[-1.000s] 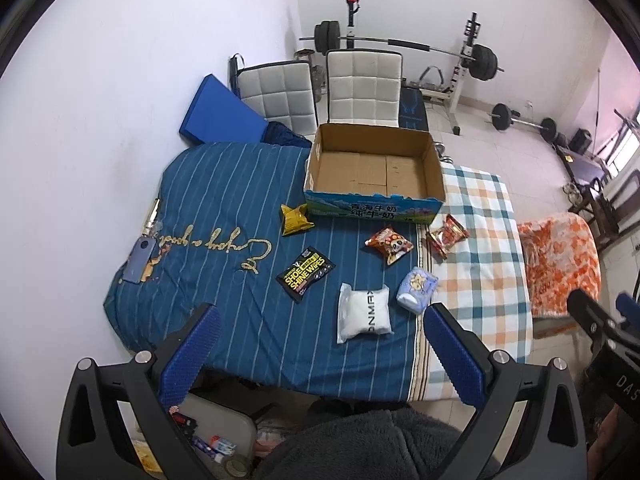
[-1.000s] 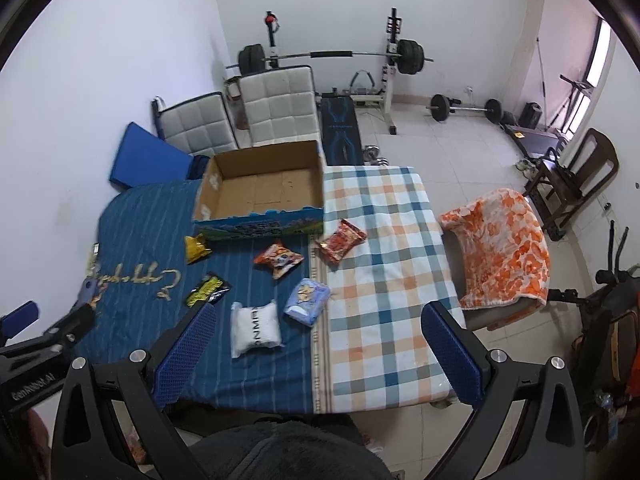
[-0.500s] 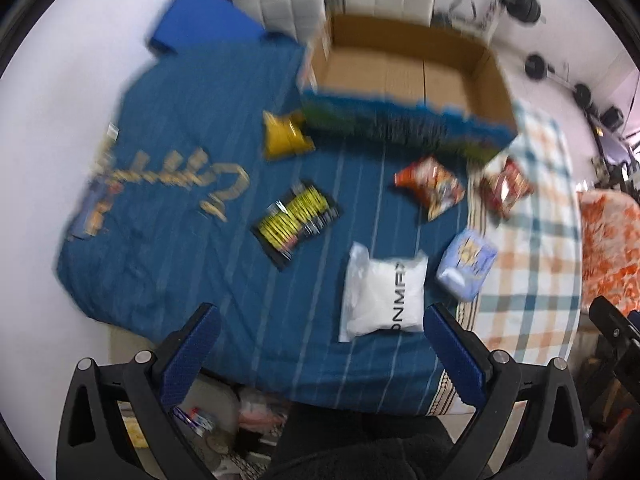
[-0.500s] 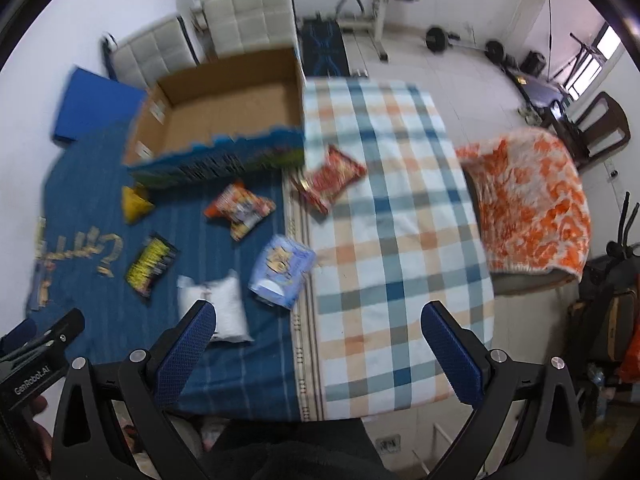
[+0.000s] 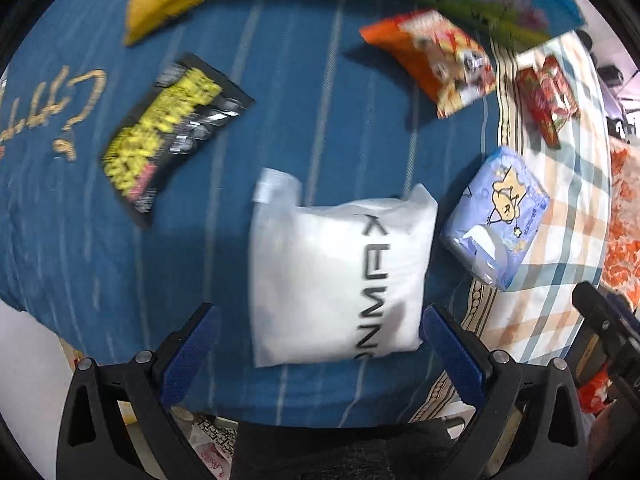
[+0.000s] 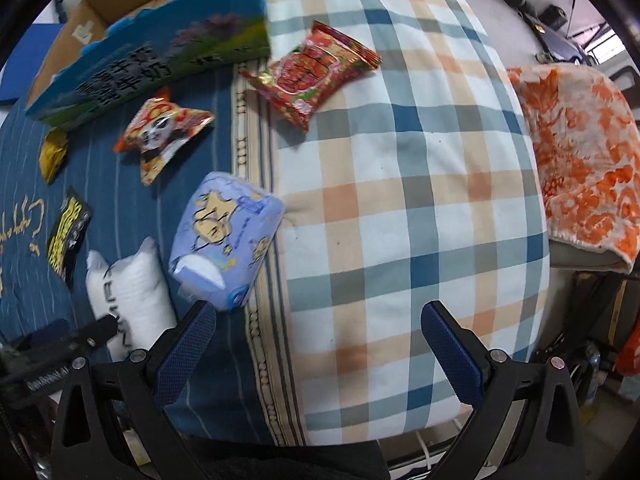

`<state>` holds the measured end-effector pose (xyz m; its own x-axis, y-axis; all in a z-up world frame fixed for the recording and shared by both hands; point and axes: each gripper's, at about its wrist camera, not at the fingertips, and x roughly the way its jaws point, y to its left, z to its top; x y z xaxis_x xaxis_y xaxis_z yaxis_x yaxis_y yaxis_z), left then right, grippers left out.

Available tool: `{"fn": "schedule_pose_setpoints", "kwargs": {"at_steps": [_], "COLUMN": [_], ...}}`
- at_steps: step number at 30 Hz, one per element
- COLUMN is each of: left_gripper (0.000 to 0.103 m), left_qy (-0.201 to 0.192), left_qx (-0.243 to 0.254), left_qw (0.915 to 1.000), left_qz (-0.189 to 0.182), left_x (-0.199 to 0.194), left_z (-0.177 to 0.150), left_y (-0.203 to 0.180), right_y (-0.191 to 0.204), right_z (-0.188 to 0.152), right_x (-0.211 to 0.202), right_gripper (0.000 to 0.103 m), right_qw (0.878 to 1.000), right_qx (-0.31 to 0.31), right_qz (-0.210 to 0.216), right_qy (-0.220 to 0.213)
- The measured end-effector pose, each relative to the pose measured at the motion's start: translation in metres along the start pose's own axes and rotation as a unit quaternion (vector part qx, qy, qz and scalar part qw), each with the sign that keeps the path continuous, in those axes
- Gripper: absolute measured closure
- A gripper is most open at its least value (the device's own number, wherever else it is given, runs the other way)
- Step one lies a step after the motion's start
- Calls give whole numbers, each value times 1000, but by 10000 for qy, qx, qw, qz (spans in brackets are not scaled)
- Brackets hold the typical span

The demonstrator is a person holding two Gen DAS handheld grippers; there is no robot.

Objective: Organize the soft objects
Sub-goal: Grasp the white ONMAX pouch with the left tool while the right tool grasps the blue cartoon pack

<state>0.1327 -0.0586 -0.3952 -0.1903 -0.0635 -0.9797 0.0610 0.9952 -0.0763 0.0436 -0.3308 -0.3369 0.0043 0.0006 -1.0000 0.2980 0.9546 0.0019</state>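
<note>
My left gripper (image 5: pixel 320 348) is open, its blue fingers on either side of the near end of a white soft pack (image 5: pixel 340 276); contact is unclear. A light blue tissue pack (image 5: pixel 496 216) lies to its right, a black-and-yellow pouch (image 5: pixel 168 132) to its left, a yellow bag (image 5: pixel 160 4) and an orange snack bag (image 5: pixel 436 60) farther off. My right gripper (image 6: pixel 320 348) is open and empty above the checked cover (image 6: pixel 400 200), with the blue tissue pack (image 6: pixel 224 240) just left of its left finger. A red snack bag (image 6: pixel 316 72) lies farther back.
An open cardboard box (image 6: pixel 152 52) stands at the far side of the bed. An orange patterned blanket (image 6: pixel 580 152) lies on a chair to the right. The blue striped cover (image 5: pixel 80 240) ends at the bed's near edge. The left gripper's body (image 6: pixel 52 344) shows at the right view's lower left.
Both grippers have dropped towards the bed and moved forward. The left one now sits around the near end of the white pack; the right one has come close beside the blue tissue pack.
</note>
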Motion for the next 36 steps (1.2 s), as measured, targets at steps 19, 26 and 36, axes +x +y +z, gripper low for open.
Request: {"fn": "schedule_pose_setpoints", "kwargs": {"at_steps": [19, 26, 36], "left_gripper": [13, 11, 0], "left_qy": [-320, -149, 187], "left_qx": [-115, -106, -856], "left_qw": [9981, 9989, 9952], "left_qz": [507, 423, -424], "left_x": [15, 17, 31], "left_z": [11, -3, -11], "left_y": [-13, -14, 44], "right_y": [41, 52, 32], "right_z": [39, 36, -8], "right_x": [64, 92, 97], "right_gripper": [0, 10, 24], "right_qw": [9908, 9846, 9888], "right_qx": [673, 954, -228], "right_qz": [731, 671, 188], "right_qy": [918, 1299, 1465]}}
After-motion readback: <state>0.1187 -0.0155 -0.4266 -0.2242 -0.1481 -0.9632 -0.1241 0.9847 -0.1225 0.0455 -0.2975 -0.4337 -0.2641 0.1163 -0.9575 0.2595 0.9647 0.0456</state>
